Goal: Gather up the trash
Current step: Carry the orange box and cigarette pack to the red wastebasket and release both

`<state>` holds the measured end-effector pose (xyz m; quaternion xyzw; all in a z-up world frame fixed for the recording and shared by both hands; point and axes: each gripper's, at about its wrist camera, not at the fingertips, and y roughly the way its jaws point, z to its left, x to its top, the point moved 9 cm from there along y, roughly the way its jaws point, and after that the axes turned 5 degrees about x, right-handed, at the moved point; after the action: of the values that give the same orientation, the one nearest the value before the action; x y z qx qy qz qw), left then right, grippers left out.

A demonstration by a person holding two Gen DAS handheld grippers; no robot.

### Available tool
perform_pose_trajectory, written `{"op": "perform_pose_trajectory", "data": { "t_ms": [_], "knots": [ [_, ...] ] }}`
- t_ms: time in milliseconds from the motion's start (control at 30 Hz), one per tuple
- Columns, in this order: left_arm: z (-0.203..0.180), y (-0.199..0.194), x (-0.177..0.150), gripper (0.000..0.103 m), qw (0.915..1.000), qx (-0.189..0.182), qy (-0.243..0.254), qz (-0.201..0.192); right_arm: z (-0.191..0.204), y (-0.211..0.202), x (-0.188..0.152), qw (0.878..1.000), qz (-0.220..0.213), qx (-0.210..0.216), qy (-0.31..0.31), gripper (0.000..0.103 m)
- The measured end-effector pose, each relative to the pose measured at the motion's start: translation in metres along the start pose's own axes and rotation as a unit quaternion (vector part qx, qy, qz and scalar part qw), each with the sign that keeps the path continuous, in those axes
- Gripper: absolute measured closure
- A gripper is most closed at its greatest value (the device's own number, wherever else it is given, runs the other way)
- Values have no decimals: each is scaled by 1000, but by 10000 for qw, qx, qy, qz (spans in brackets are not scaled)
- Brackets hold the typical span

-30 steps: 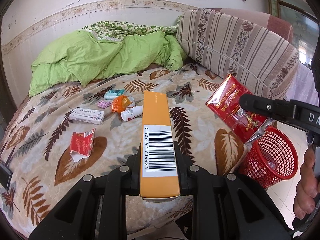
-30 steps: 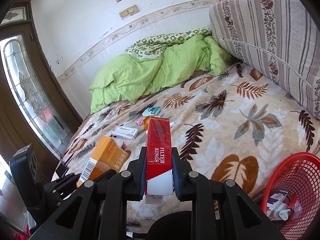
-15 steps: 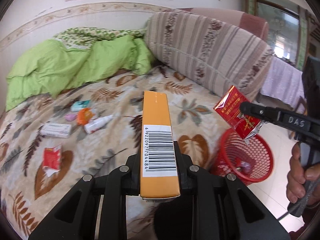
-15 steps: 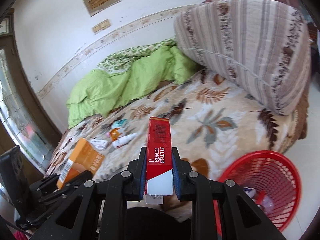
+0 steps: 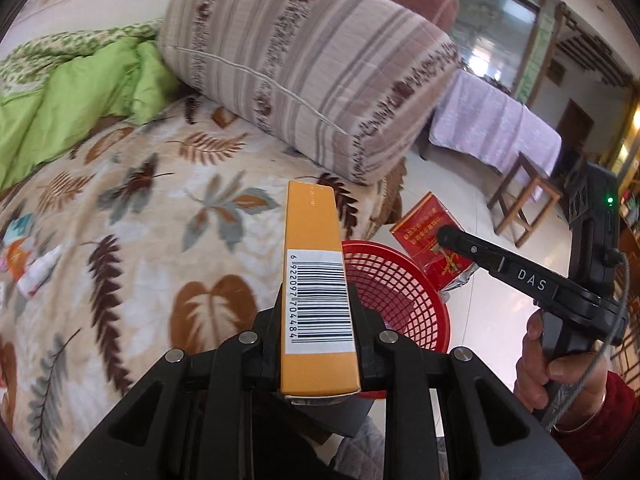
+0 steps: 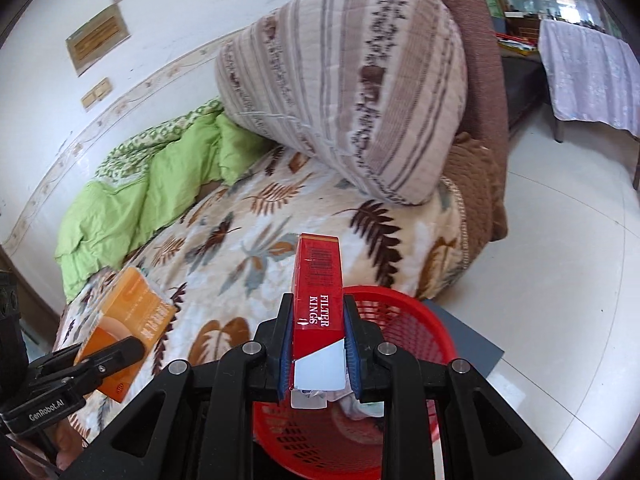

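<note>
Red basket sits on the floor tight against the bed edge, mouth open from above; bare tile to its right gives wide passage; the big striped bolster walls off the bed's far side, and a draped table and stool crowd farther back
</note>
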<state>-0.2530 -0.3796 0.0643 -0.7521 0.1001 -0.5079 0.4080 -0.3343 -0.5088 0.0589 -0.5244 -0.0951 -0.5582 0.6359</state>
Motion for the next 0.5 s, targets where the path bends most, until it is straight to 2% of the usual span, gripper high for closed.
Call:
{"op": "perform_pose_trajectory", "data": {
  "t_ms": [100, 133, 167, 200, 267, 500],
  "knots": [
    [-22, 20, 2, 78, 9996, -180, 82, 205, -13, -1, 1, 10000, -11, -68, 61, 79],
    [-26, 25, 2, 70, 9995, -175, 94, 259, -16, 0, 1, 9999, -15, -98, 55, 79],
    [-28, 28, 2, 50, 9994, -146, 97, 299, -19, 0, 1, 9999, -14, -124, 53, 79],
    [-29, 28, 3, 43, 9996, -136, 90, 247, -22, 0, 1, 9999, -4, -160, 61, 73],
    [-28, 25, 5, 43, 9997, -131, 135, 154, -28, -1, 1, 9996, 2, -243, 112, 63],
    [14, 3, 7, 43, 9997, 152, -185, -31, -23, 8, 0, 9998, 128, -54, 170, 60]
  ]
}}
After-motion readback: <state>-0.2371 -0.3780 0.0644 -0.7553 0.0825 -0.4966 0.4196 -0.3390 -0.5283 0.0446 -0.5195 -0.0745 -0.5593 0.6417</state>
